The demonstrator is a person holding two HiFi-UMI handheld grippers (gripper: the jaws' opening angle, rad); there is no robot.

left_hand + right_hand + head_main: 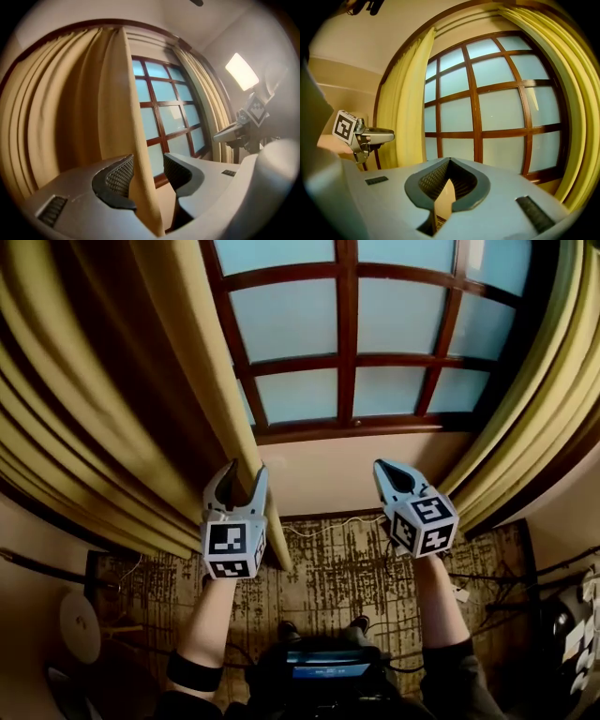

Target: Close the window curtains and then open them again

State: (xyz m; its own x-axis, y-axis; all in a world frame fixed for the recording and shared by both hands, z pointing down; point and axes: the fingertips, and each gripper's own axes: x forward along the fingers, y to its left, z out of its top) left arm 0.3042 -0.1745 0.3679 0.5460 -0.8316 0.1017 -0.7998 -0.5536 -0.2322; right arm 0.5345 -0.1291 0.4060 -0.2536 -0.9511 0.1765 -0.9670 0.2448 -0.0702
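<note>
The wooden-framed window [347,334] with frosted panes stands uncovered between two yellow curtains. The left curtain [112,399] is gathered at the left, and its inner edge [136,154] hangs between the jaws of my left gripper [244,472]. The jaws stand apart: the left pad lies against the cloth, and a gap shows at the right pad. The right curtain [525,409] hangs bunched at the right. My right gripper [389,470] is shut and empty in front of the sill [356,470], apart from the right curtain [576,93].
Below the sill is patterned carpet [347,568] with cables [323,526] lying across it. A white round object [80,624] sits low at the left. A dark device [323,662] hangs at the person's waist. A bright light panel [241,70] glows at the right.
</note>
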